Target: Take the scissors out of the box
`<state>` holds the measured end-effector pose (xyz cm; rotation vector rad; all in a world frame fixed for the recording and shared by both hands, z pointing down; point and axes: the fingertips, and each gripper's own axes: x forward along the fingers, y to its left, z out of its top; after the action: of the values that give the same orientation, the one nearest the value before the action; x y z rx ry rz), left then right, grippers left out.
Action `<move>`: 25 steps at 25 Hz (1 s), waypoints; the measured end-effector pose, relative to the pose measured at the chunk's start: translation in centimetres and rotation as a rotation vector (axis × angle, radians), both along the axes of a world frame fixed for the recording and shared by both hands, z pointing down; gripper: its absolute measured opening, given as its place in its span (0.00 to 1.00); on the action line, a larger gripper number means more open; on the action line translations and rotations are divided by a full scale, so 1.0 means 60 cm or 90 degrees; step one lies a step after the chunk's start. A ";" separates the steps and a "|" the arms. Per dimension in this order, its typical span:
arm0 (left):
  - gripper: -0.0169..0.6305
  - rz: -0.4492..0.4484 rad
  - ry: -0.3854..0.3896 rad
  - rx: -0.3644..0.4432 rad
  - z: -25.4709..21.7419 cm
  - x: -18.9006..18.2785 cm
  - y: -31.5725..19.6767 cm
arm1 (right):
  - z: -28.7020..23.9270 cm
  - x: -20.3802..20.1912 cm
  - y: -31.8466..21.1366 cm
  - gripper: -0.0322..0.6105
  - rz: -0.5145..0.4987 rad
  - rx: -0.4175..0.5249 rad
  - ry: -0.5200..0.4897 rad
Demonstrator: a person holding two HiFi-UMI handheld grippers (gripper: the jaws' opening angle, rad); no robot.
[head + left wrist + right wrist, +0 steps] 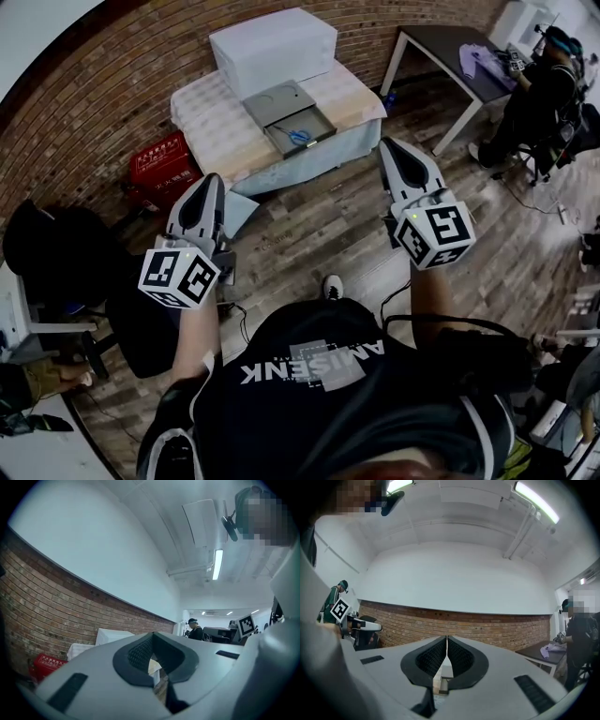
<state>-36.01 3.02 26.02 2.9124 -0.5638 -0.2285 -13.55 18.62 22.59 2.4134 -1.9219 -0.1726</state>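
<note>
In the head view a flat grey box [319, 120] lies open on a low cloth-covered table [216, 122], its lid [277, 101] folded back. Blue-handled scissors [298, 137] lie inside it. My left gripper [211, 180] is held over the floor, short of the table's front left. It is shut, with nothing between its pads [140, 651]. My right gripper [389, 143] hangs by the table's front right corner, its jaws together and empty [446, 641]. Both point roughly level toward the brick wall. Neither touches the box.
A large white box [273, 47] stands on the table behind the grey box. A red crate [164, 164] sits on the floor to the left. At the right are a dark table [441, 42] with purple cloth [483, 61] and a seated person [544, 94]. A black chair [56, 253] is at left.
</note>
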 end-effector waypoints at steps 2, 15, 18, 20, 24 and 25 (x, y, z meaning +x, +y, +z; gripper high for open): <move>0.05 -0.012 -0.014 0.012 0.001 0.032 -0.011 | 0.007 0.037 -0.005 0.12 0.002 -0.003 -0.008; 0.05 -0.050 -0.048 0.014 -0.013 0.195 -0.051 | 0.027 0.218 -0.052 0.12 -0.026 0.000 -0.045; 0.05 -0.054 -0.051 0.013 -0.012 0.234 -0.050 | 0.031 0.260 -0.059 0.12 -0.034 0.000 -0.052; 0.05 -0.062 -0.053 0.013 -0.012 0.258 -0.050 | 0.032 0.284 -0.061 0.12 -0.042 0.000 -0.053; 0.05 -0.073 -0.058 0.000 -0.005 0.298 -0.053 | 0.033 0.326 -0.070 0.12 -0.056 -0.005 -0.046; 0.05 -0.074 -0.058 -0.005 -0.001 0.307 -0.054 | 0.035 0.335 -0.072 0.12 -0.059 -0.006 -0.046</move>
<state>-17.59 -0.22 25.97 2.8970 -0.7477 -0.1081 6.56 14.32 24.66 2.3581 -2.0610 -0.0799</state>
